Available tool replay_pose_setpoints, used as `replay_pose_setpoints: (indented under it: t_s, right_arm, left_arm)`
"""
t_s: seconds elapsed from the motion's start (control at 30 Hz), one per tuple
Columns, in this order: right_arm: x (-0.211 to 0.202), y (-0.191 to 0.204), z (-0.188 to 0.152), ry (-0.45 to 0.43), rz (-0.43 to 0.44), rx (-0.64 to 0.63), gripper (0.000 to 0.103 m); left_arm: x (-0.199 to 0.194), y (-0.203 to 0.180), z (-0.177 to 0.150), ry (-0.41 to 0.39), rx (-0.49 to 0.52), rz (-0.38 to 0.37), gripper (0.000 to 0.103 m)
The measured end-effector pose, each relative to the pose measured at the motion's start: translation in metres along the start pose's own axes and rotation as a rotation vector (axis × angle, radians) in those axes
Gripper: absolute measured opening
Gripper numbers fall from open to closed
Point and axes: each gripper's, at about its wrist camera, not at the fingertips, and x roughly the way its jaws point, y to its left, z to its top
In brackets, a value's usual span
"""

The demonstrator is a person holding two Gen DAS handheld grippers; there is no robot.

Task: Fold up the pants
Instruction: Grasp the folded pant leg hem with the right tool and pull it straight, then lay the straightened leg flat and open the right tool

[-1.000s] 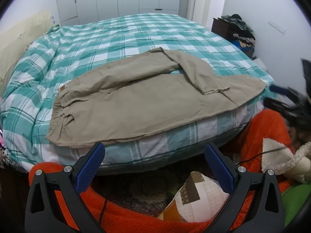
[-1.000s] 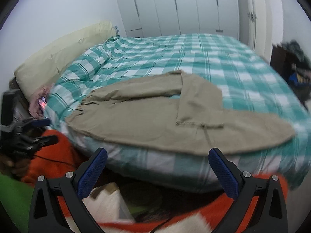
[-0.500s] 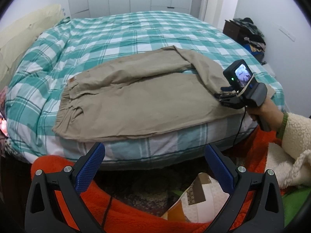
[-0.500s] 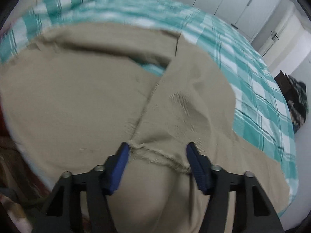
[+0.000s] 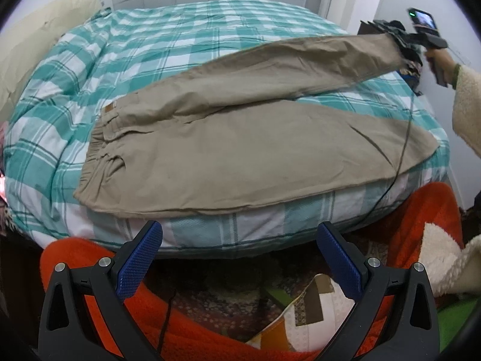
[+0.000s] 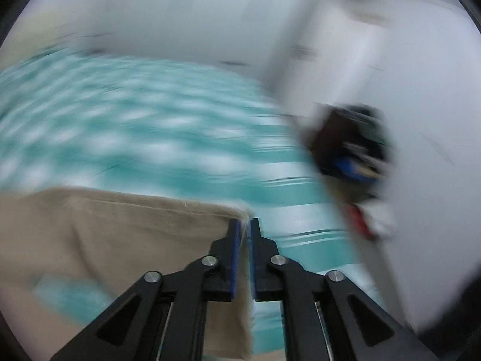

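khaki pants (image 5: 240,150) lie spread across a bed (image 5: 150,45) with a teal and white checked cover, waistband at the left of the left wrist view, one leg flat along the near edge. the other leg is lifted and stretched toward the far right, its hem pinched in the right gripper (image 6: 246,231), whose jaws have just been closing and now stand narrow with the cloth edge between them. the left gripper (image 5: 240,258) hovers off the near edge of the bed, jaws wide and holding nothing. the grip looks to catch only the hem's corner, so a quick pull could likely slip the fabric free and drop the leg in a crumple. the right wrist view is heavily blurred, so how deep the cloth sits cannot be told. a thin black cable (image 5: 402,153) hangs from the right gripper across the flat leg and could drag or snag it. a pale pillow (image 5: 36,45) rests at the far left, a heap of clothes (image 6: 348,147) sits beyond the bed's right side, and an orange blanket (image 5: 421,219) crowds the space below the mattress edge, close to the left gripper.
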Motion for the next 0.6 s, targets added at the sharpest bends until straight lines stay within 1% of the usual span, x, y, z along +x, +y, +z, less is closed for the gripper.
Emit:
replay_pose_setpoints:
  t_s: [0.03, 0.07, 0.1, 0.13, 0.17, 0.2, 0.23, 0.27, 0.37, 0.4, 0.47, 0.53, 0.57, 0.6]
  right_arm:
    - [0.010, -0.021, 0.006, 0.021, -0.057, 0.029, 0.029]
    - [0.012, -0.037, 0.005, 0.021, -0.072, 0.071, 0.032]
    - [0.011, -0.047, -0.004, 0.014, -0.050, 0.115, 0.041]
    - [0.007, -0.049, -0.013, 0.008, -0.023, 0.140, 0.048]
    - [0.003, -0.048, -0.034, 0.000, 0.030, 0.167, 0.057]
    - [0.000, -0.041, -0.061, 0.004, 0.092, 0.177, 0.059]
    - [-0.001, -0.032, -0.081, 0.016, 0.138, 0.178, 0.059]
    - [-0.005, -0.016, -0.116, 0.044, 0.226, 0.178, 0.059]
    - [-0.031, 0.023, -0.189, 0.078, 0.372, 0.185, 0.059]
    - [-0.035, 0.033, -0.205, 0.078, 0.402, 0.185, 0.059]
    - [-0.066, 0.062, -0.243, 0.056, 0.489, 0.183, 0.059]
    - [-0.087, 0.082, -0.263, 0.031, 0.549, 0.179, 0.059]
    - [-0.103, 0.100, -0.271, 0.018, 0.591, 0.166, 0.062]
    - [-0.111, 0.107, -0.274, 0.014, 0.620, 0.153, 0.065]
  left_arm:
    - [0.002, 0.001, -0.001, 0.002, -0.008, 0.002, 0.102]
    - [0.004, 0.003, -0.001, 0.007, -0.018, 0.002, 0.102]
    - [0.008, 0.004, -0.001, 0.017, -0.025, 0.002, 0.102]
    - [0.013, 0.005, -0.001, 0.032, -0.033, -0.002, 0.102]
    - [0.017, 0.005, 0.000, 0.043, -0.037, -0.006, 0.102]
    - [0.021, 0.005, 0.002, 0.054, -0.037, -0.013, 0.102]
    - [0.024, 0.004, 0.003, 0.061, -0.035, -0.019, 0.102]
    - [0.026, 0.002, 0.004, 0.070, -0.032, -0.025, 0.102]
    - [0.034, -0.003, 0.008, 0.090, -0.025, -0.036, 0.102]
    - [0.035, -0.006, 0.010, 0.086, -0.024, -0.038, 0.102]
    - [0.035, -0.010, 0.010, 0.073, -0.023, -0.038, 0.102]
    - [0.036, -0.013, 0.009, 0.068, -0.020, -0.039, 0.102]
    - [0.037, -0.014, 0.007, 0.070, -0.017, -0.041, 0.102]
    - [0.037, -0.014, 0.004, 0.073, -0.014, -0.042, 0.102]
